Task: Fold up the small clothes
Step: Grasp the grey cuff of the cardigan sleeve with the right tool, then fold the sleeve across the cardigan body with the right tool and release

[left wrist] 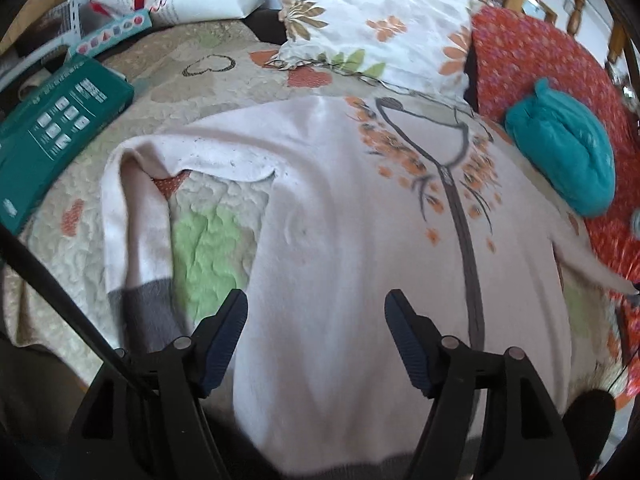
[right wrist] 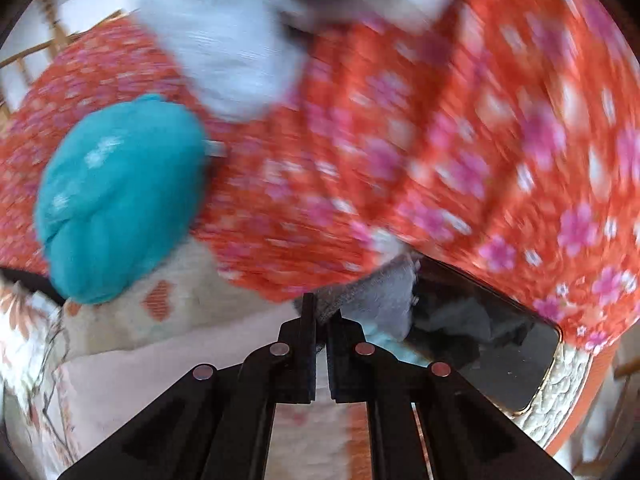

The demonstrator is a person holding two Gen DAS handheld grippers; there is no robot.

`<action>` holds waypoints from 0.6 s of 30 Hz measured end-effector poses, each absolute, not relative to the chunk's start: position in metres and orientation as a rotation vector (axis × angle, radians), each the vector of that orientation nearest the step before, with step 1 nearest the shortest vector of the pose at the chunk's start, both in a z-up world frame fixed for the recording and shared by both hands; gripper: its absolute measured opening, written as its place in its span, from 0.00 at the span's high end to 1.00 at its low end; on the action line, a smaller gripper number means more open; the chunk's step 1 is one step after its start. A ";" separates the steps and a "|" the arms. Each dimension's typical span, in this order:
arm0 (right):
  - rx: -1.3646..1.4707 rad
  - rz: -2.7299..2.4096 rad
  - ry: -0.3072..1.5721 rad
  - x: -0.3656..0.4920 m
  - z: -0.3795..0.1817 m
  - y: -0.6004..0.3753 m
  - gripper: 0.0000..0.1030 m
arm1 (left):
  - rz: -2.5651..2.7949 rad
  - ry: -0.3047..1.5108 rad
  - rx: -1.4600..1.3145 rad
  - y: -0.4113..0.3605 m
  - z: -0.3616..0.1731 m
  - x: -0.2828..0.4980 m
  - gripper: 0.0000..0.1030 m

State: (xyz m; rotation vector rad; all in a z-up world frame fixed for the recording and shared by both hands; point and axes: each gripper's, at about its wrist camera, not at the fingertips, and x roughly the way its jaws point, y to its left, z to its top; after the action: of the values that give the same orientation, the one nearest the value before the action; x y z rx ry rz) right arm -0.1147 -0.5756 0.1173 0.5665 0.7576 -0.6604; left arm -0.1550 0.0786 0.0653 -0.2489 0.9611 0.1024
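Note:
A pale pink zip-up sweater (left wrist: pixel 320 208) with an orange flower print and grey cuffs lies spread front-up on a quilted bedspread (left wrist: pixel 208 240). Its left sleeve (left wrist: pixel 132 220) is folded down along the body, grey cuff near my left gripper (left wrist: pixel 316 312), which is open and hovers over the lower body of the sweater. My right gripper (right wrist: pixel 322 316) is shut on the grey cuff (right wrist: pixel 372 292) of the other sleeve, at the sweater's right side. The right wrist view is blurred.
A teal folded garment (left wrist: pixel 564 148) (right wrist: pixel 116 200) lies on a red floral cloth (left wrist: pixel 532 60) (right wrist: pixel 440 140) to the right. A flowered pillow (left wrist: pixel 380 20) is at the back, a green box (left wrist: pixel 52 132) at left. A dark phone (right wrist: pixel 480 328) lies by the right gripper.

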 end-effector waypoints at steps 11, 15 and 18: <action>0.429 -0.004 0.852 -0.003 0.154 -0.337 0.95 | -0.023 0.852 -0.447 0.123 0.038 -0.153 0.32; 0.365 0.179 0.923 0.024 0.138 -0.228 0.95 | -0.078 0.831 -0.611 0.147 0.027 -0.156 0.29; 0.308 0.260 0.973 0.036 0.122 -0.160 0.95 | -0.095 0.808 -0.771 0.169 0.016 -0.156 0.29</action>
State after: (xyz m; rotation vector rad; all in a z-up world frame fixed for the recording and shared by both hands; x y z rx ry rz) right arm 0.0362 -0.1596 0.1215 0.3084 0.9725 0.2596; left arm -0.1563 0.1694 0.0159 -0.7711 0.8081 -0.0953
